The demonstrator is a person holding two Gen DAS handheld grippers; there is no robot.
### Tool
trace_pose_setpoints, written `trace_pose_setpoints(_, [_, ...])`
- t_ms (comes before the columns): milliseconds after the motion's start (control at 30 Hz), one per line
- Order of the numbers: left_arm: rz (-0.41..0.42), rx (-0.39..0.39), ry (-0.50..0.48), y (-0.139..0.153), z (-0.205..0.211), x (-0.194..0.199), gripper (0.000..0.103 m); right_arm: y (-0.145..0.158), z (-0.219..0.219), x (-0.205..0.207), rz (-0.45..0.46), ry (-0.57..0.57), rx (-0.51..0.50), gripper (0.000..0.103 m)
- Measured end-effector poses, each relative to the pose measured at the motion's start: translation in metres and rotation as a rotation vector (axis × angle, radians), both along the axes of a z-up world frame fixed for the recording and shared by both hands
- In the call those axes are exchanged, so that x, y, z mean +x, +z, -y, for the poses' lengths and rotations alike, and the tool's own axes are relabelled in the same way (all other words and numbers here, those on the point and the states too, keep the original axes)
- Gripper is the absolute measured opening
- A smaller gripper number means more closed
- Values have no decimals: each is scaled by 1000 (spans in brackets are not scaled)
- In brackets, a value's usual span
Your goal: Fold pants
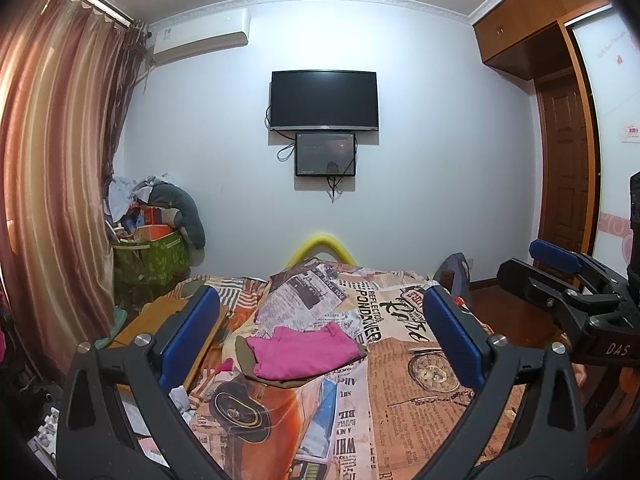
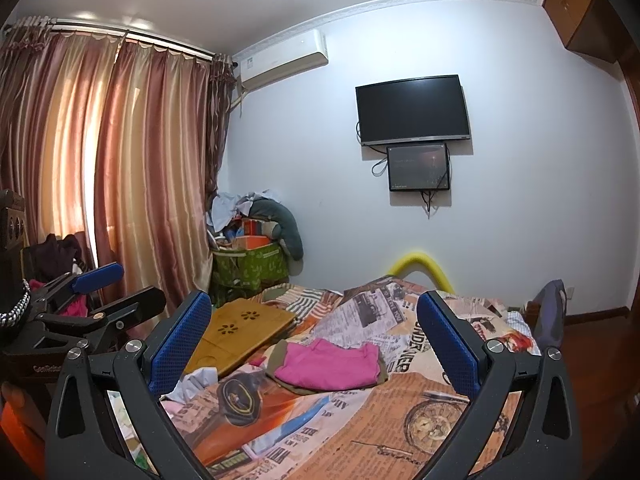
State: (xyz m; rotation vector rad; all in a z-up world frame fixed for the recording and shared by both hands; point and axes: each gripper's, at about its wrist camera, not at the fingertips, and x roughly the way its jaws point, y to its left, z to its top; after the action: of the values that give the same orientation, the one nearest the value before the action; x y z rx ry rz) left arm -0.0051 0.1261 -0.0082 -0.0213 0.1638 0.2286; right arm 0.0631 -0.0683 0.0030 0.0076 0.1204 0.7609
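Folded pink pants (image 1: 306,352) on printed bedspread (image 1: 420,392) (atop an olive garment), left claw (image 1: 320,344) and right claw (image 2: 314,344) both wide, empty

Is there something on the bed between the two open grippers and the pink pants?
Nothing visible. The pink pants lie folded on an olive garment, ahead of the left gripper and right gripper, both open and empty. Only bare bedspread lies between. The wooden tray sits off to the left.
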Motion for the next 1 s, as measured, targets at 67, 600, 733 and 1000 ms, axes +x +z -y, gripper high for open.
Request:
trace_pose_setpoints(67, [-4, -5, 1, -1, -1, 1, 103, -1, 0, 0, -1, -1, -6, 102])
trace_pose_setpoints(600, [-25, -33, -5, -7, -3, 9, 103, 1, 2, 3, -19, -8, -7, 102])
trace_pose_setpoints(733, [-28, -35, -10, -6, -3, 10, 103, 1, 2, 4, -21, -7, -6, 102])
trace_pose_setpoints(1000, [-30, -41, -15, -7, -4, 9, 103, 0, 3, 4, -18, -10, -2, 102])
